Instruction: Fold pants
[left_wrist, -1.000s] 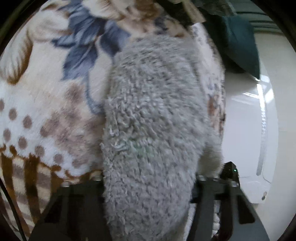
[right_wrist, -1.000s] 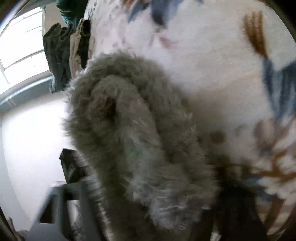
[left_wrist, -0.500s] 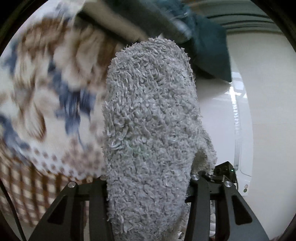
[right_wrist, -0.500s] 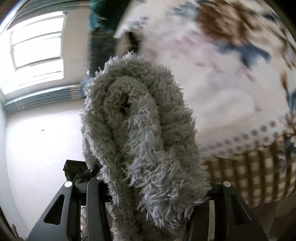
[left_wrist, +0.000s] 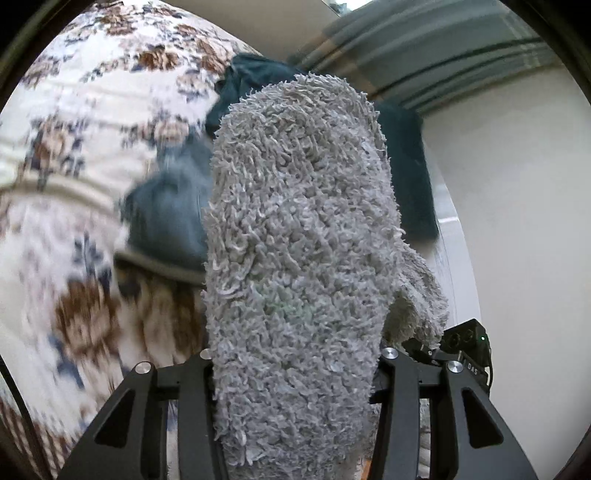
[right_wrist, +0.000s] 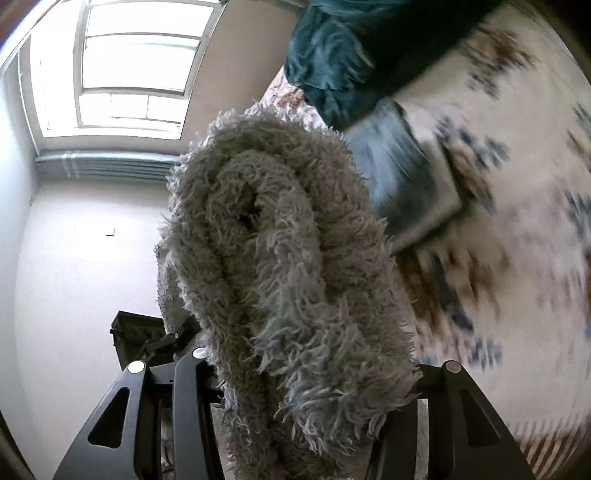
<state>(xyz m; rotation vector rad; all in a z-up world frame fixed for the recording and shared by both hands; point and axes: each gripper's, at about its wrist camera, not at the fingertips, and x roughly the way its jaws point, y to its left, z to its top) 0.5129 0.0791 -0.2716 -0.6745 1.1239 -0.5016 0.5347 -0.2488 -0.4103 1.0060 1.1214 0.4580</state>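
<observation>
Both claws, L (left_wrist: 295, 373) & R (right_wrist: 306, 369), clamped on bunched fuzzy grey pants (left_wrist: 295, 229), lifted off bed (left_wrist: 74, 155); no fold made yet.

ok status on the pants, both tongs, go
Left tongs clamped on fuzzy grey pants. Right tongs clamped on a bunched roll of them. Folded blue garment on floral blanket beyond, nothing blocking.

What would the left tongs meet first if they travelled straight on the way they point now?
Probably the folded blue-grey garment on the floral blanket, past the fluffy grey pants gripped by the left tongs; depth is unclear.
</observation>
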